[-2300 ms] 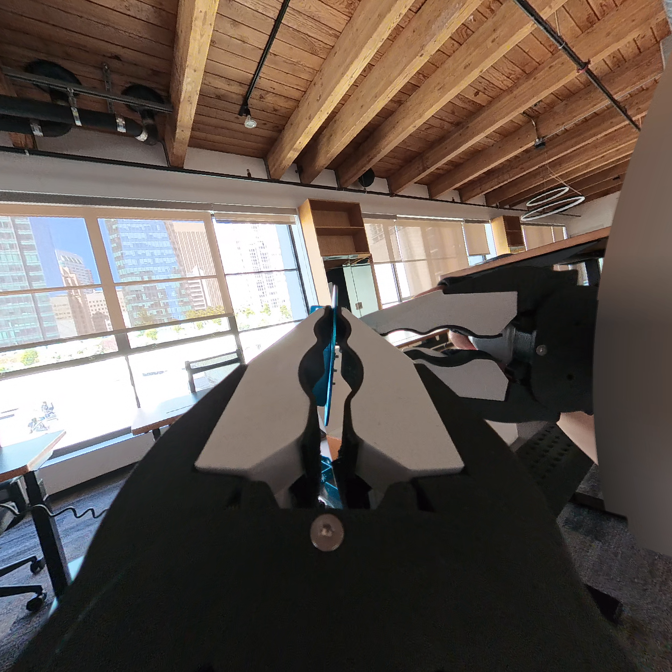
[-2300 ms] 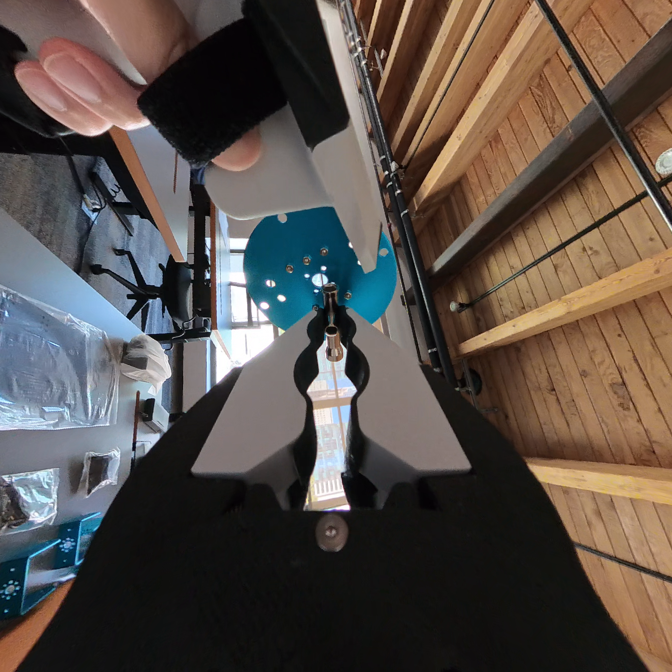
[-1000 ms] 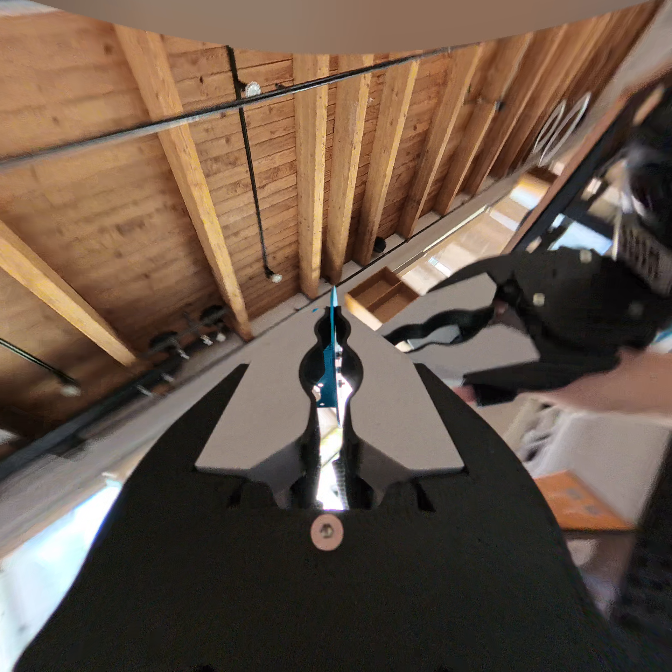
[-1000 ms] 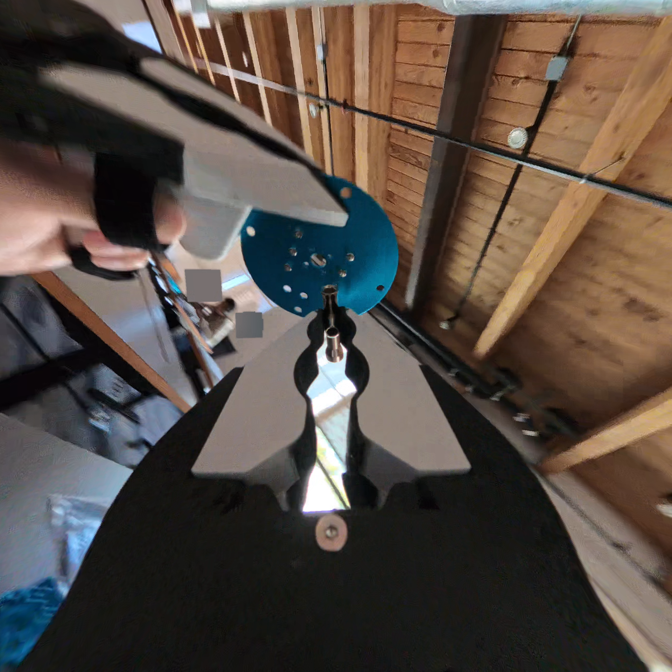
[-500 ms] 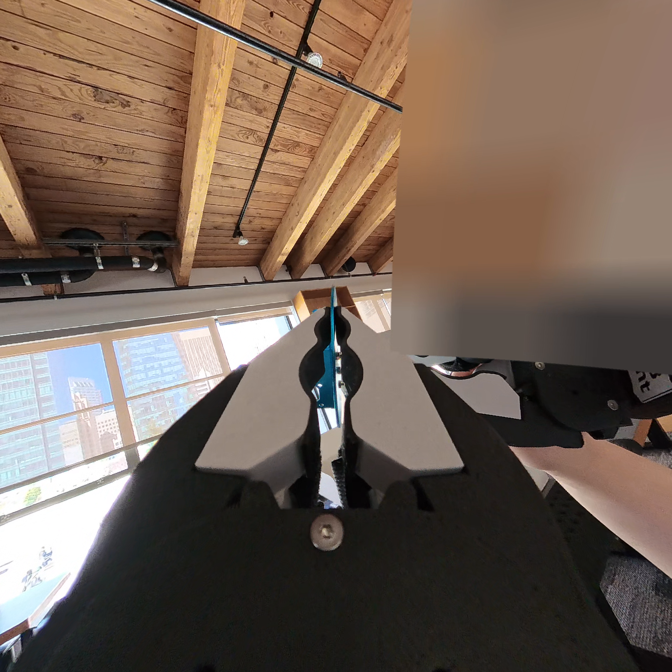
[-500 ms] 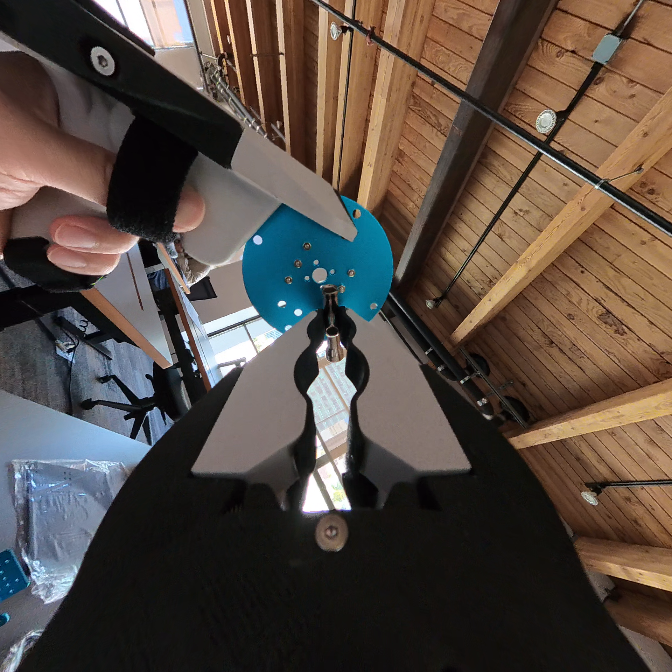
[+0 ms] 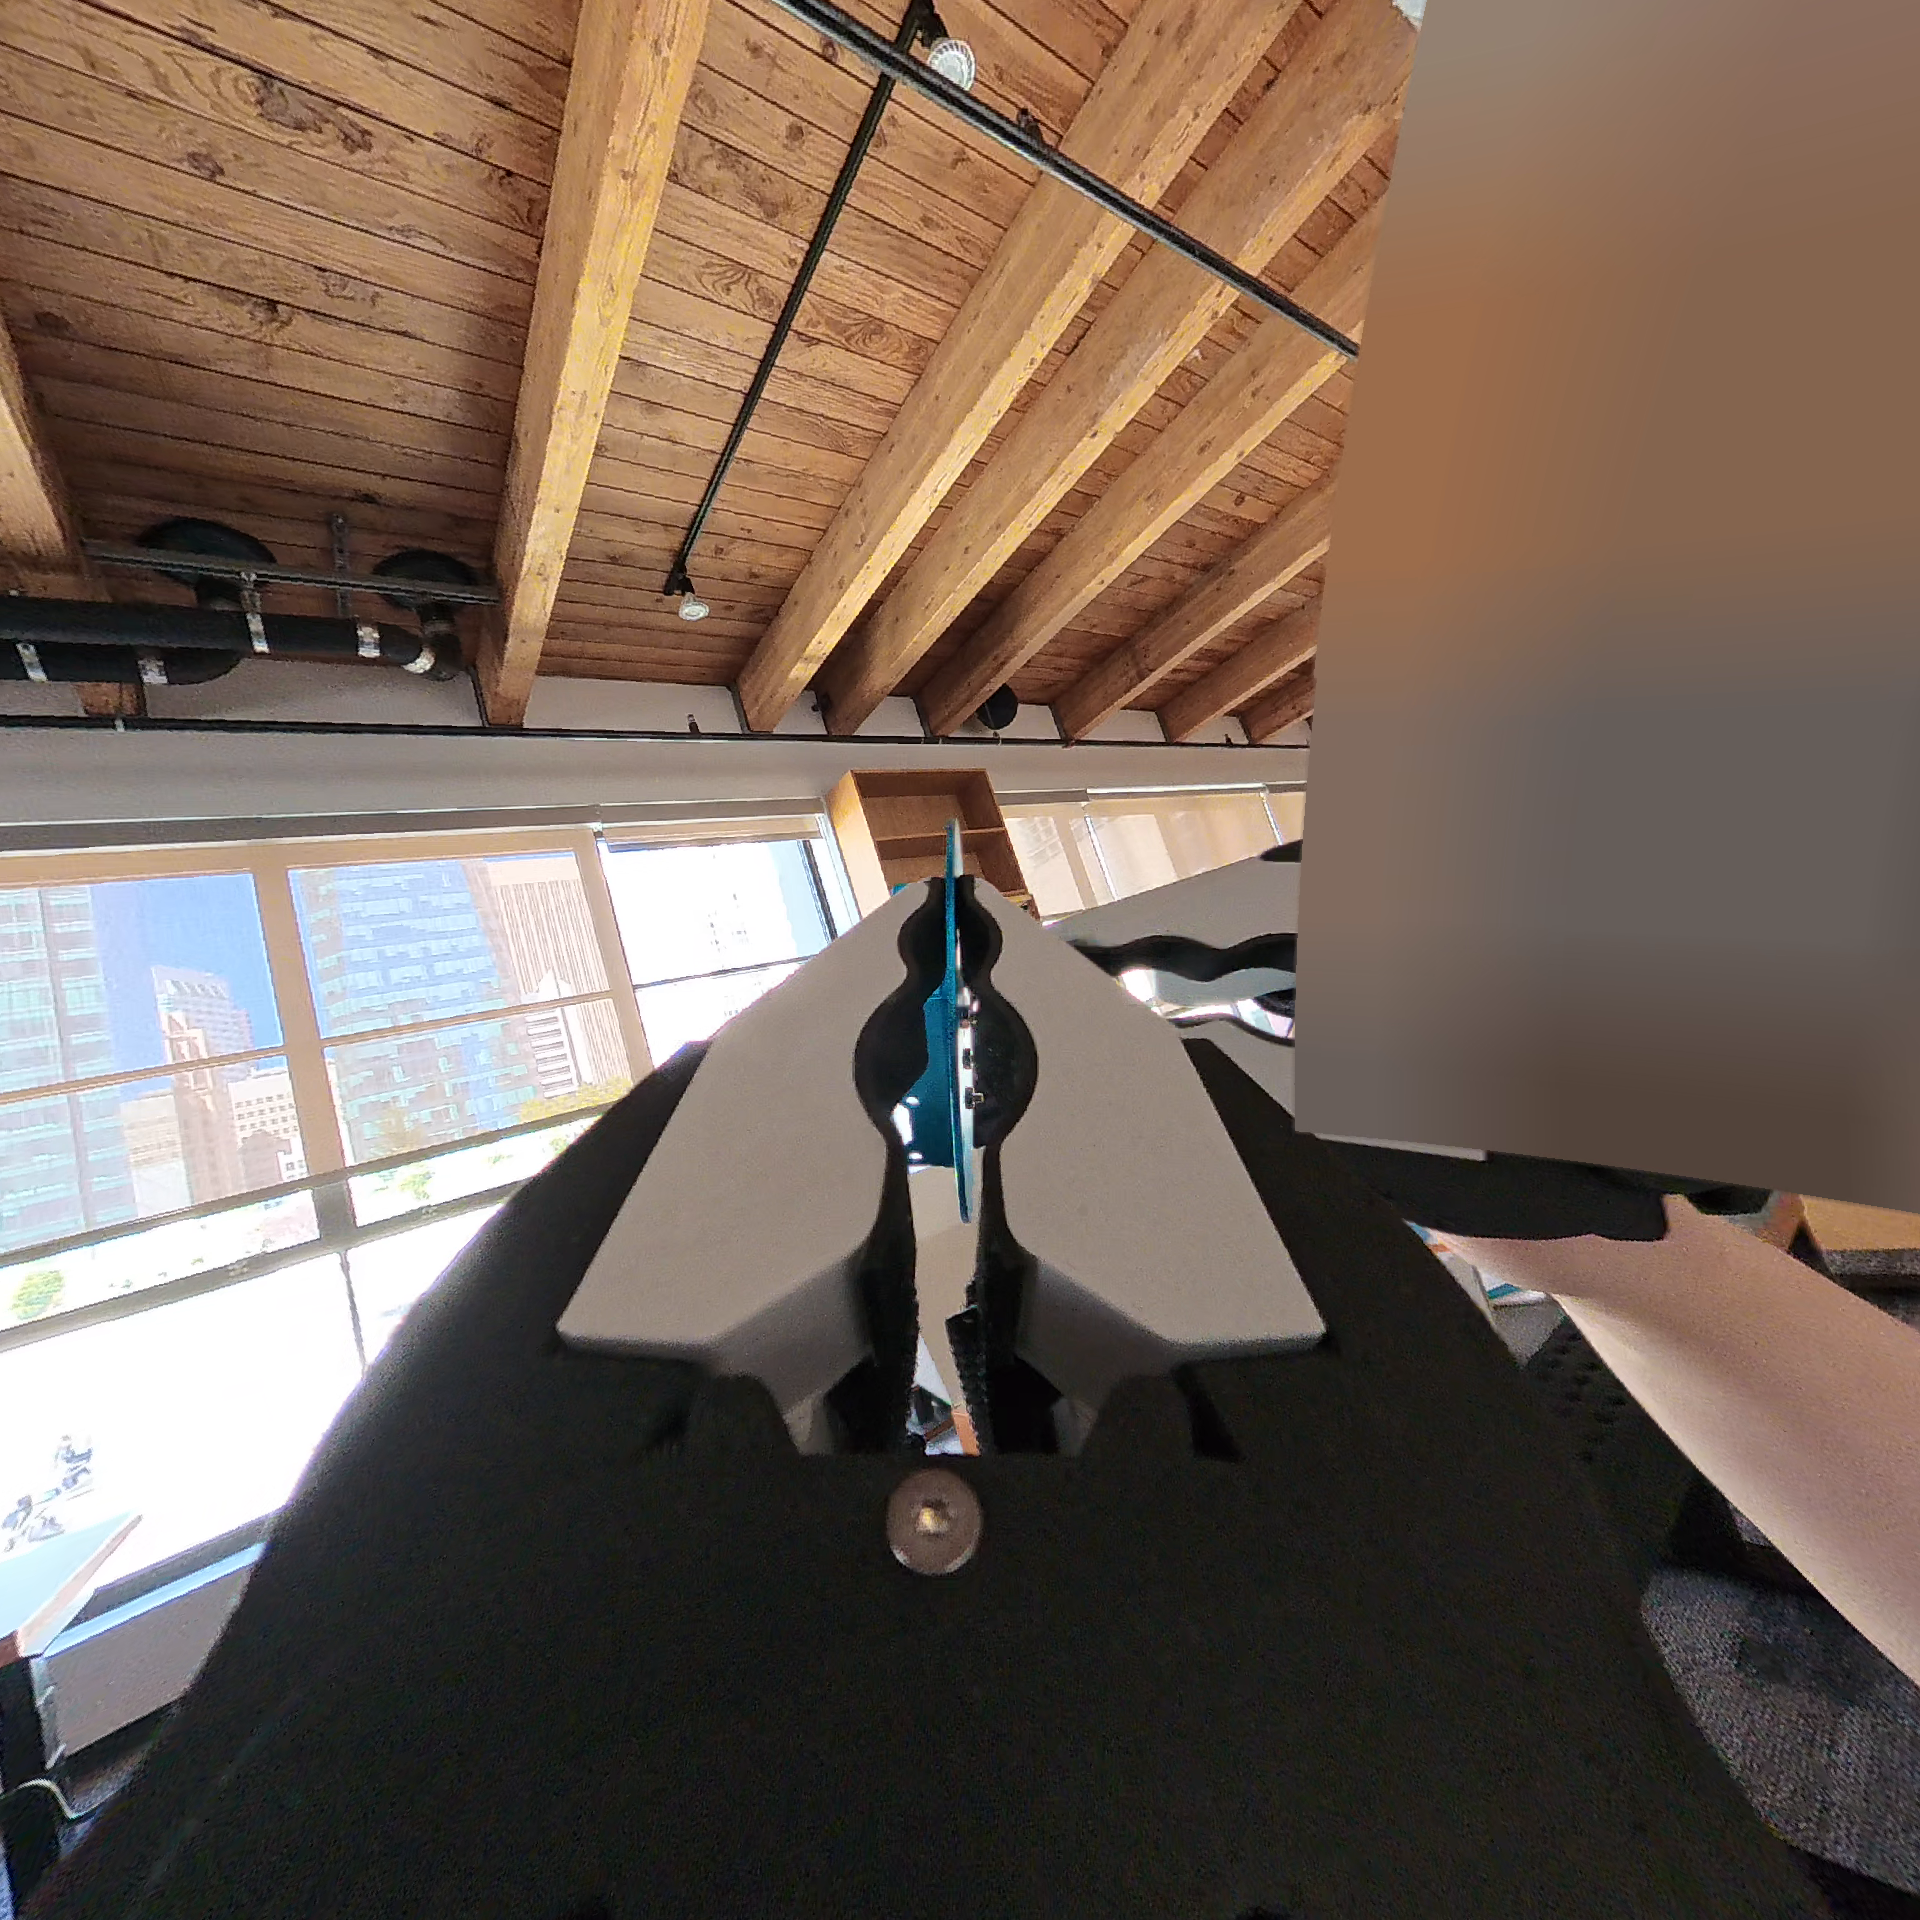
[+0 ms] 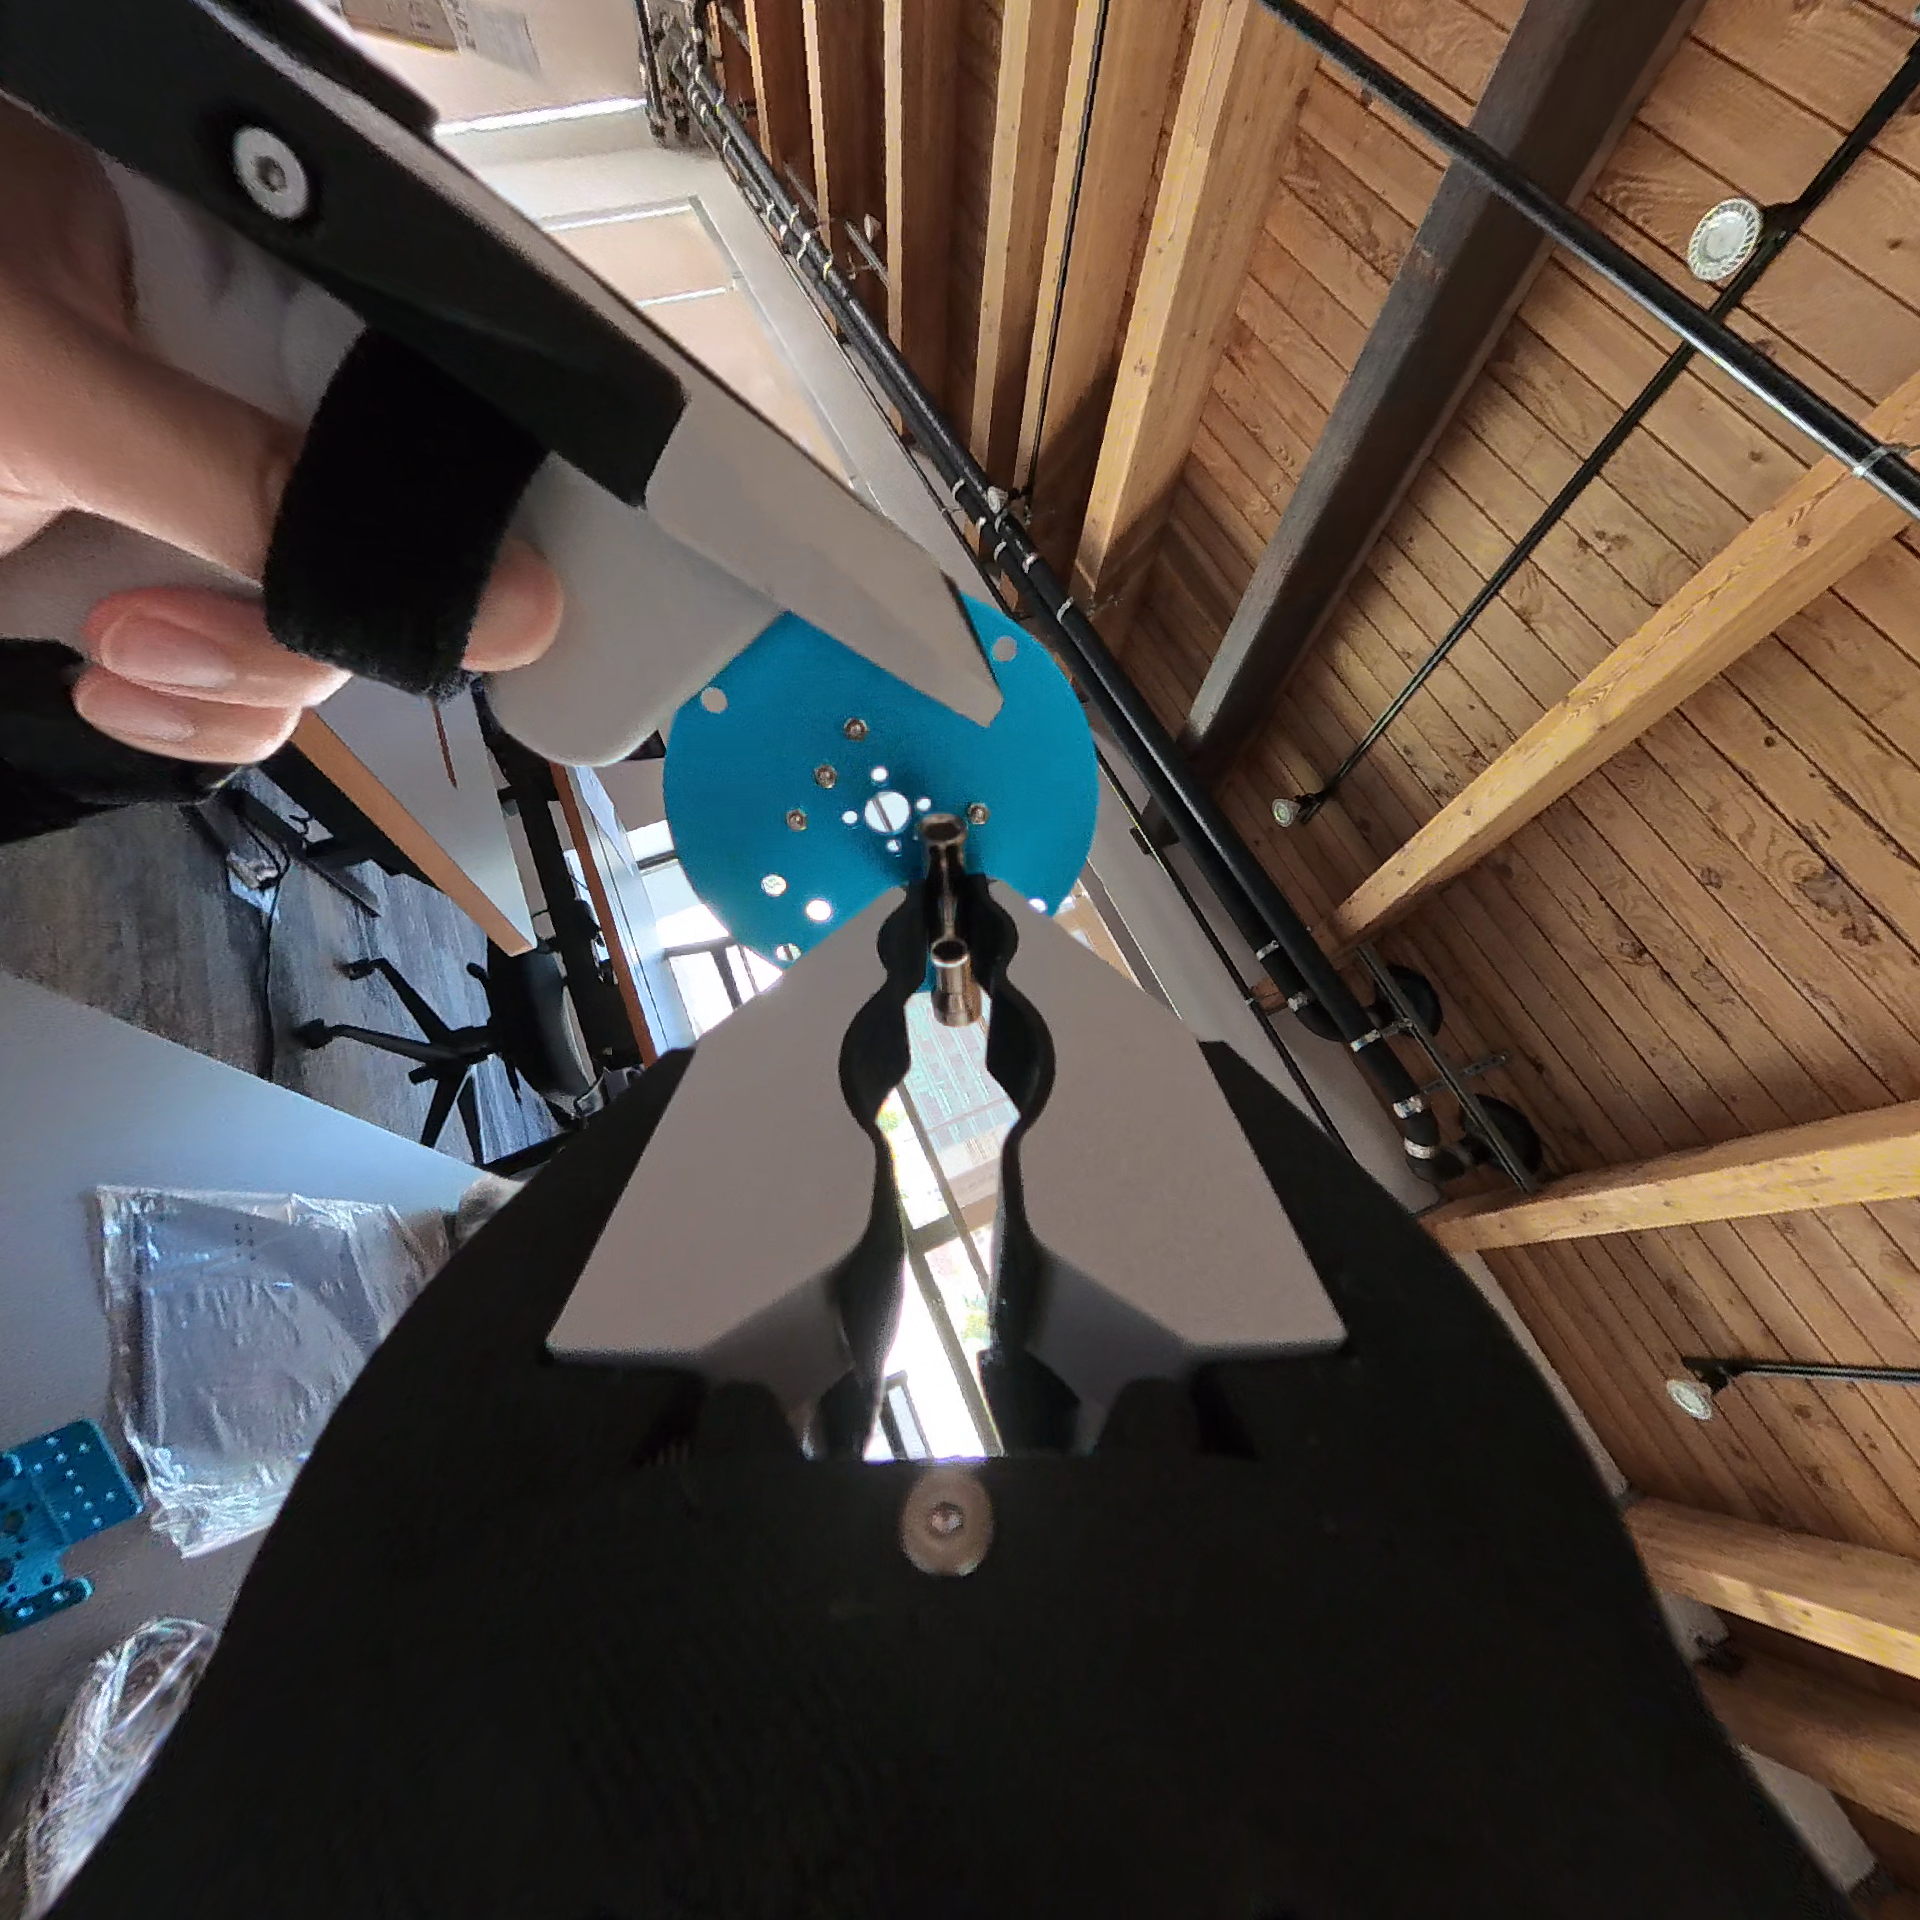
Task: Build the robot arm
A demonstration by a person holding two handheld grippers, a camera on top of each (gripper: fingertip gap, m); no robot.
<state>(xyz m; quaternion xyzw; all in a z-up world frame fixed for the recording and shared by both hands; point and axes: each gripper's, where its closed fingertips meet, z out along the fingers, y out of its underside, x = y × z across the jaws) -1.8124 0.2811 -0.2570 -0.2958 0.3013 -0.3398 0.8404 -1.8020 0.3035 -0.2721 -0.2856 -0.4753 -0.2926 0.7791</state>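
The left gripper [image 7: 954, 904] is clamped on the rim of a blue perforated metal disc [image 8: 883, 769], held edge-on between its fingers. The right gripper [image 8: 951, 894] pinches a small silver T-shaped socket tool [image 8: 948, 925], its tip at the disc's face near the centre hole. Bagged parts [image 8: 249, 1351] and blue brackets [image 8: 47, 1507] lie on the grey table [image 8: 125, 1091] below, wooden ceiling beams [image 7: 582, 312] above.
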